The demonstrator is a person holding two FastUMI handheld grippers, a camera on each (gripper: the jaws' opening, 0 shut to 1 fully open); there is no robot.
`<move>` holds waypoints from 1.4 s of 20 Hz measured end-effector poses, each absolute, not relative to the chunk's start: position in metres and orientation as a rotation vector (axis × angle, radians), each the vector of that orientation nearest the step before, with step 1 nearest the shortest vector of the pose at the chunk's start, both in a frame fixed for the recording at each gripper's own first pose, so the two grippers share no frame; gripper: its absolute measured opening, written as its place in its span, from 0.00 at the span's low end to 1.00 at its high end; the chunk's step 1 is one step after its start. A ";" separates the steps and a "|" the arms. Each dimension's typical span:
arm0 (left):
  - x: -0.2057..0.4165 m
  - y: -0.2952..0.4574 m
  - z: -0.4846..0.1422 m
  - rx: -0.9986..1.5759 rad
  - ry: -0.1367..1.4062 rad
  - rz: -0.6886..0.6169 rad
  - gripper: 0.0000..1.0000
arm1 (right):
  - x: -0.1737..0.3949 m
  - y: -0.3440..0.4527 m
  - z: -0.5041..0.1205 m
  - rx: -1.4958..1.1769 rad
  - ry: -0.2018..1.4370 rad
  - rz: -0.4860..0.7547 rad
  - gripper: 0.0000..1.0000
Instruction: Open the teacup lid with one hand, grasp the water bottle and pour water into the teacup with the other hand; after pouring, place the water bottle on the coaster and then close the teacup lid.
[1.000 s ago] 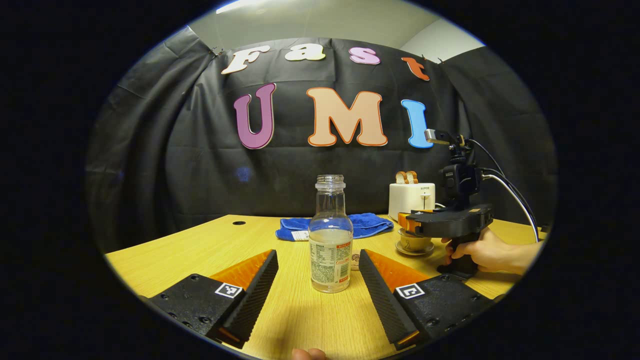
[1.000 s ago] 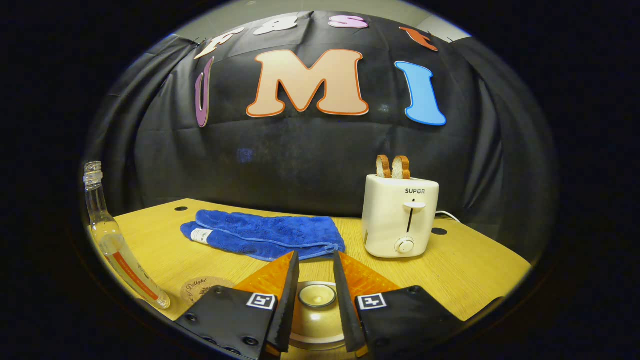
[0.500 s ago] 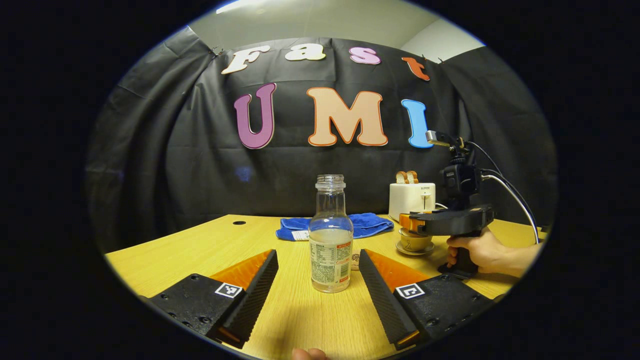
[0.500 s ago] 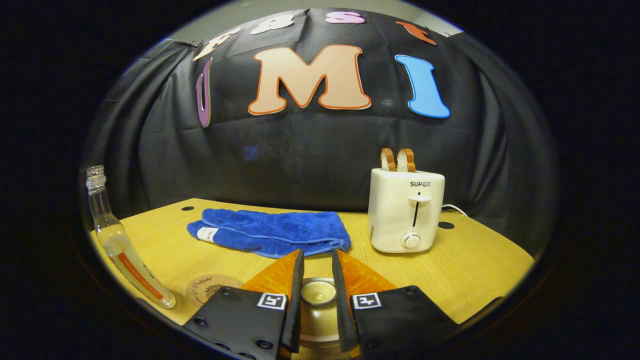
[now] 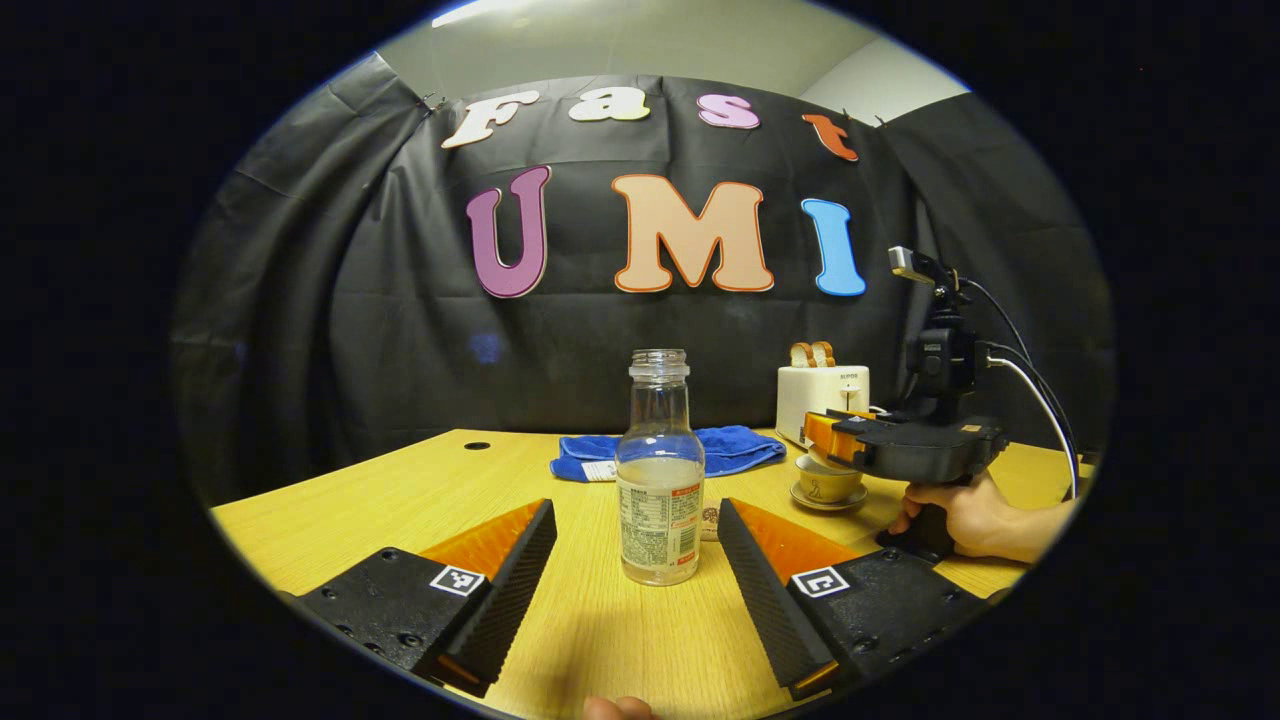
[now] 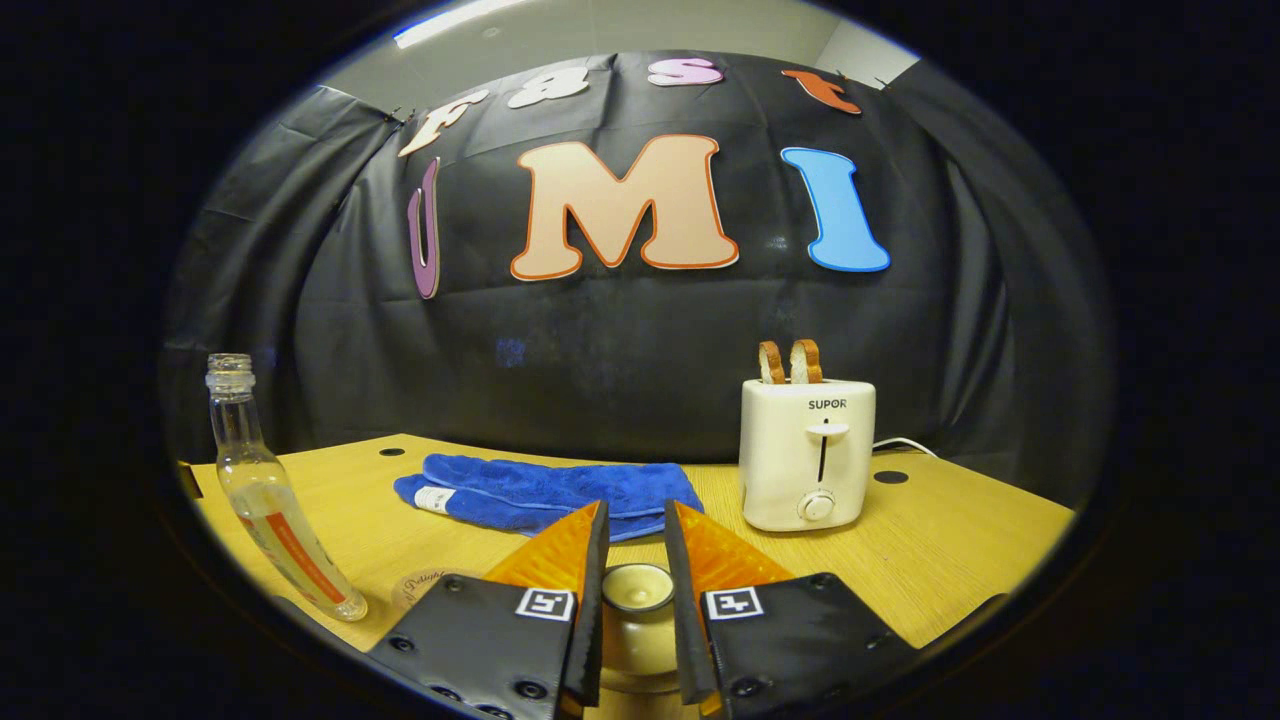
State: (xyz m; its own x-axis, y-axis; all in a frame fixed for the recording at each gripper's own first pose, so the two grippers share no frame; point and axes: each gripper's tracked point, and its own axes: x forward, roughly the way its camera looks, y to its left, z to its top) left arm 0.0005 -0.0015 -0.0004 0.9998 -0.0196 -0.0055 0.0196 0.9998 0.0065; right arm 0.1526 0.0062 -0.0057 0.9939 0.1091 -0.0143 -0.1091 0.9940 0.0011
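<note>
A clear water bottle [image 5: 659,480], uncapped and partly full, stands on the wooden table [image 5: 400,500] between the tips of my open left gripper [image 5: 635,512], touching neither finger. Behind it peeks a round coaster [image 5: 711,518]. To the right, a hand holds my right gripper [image 5: 822,432] just above the teacup [image 5: 828,480] on its saucer. In the right gripper view, my right gripper [image 6: 634,512] is shut on the knob of the teacup lid [image 6: 636,592], which is raised. The bottle [image 6: 270,500] and the coaster [image 6: 420,585] lie to its left.
A folded blue towel [image 6: 545,490] lies at the back of the table. A white toaster [image 6: 808,465] with two bread slices stands at the back right, its cord trailing behind. Bare tabletop stretches to the left of the bottle.
The right gripper, shut on the lid, has risen and drifted to the right, carrying the lid up off the teacup. The left gripper and the bottle have stayed still.
</note>
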 end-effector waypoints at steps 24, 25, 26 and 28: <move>0.077 -0.019 -0.006 0.009 0.011 -0.028 0.95 | 0.025 -0.077 0.004 -0.002 0.005 0.082 0.33; 0.082 -0.019 -0.007 0.010 0.011 -0.027 0.95 | 0.025 -0.077 0.004 -0.002 0.006 0.081 0.34; 0.087 -0.018 -0.006 0.010 0.008 -0.022 0.95 | 0.025 -0.077 0.004 -0.002 0.006 0.081 0.33; 0.097 -0.020 -0.007 0.011 0.009 -0.023 0.95 | 0.025 -0.077 0.003 -0.002 0.006 0.081 0.34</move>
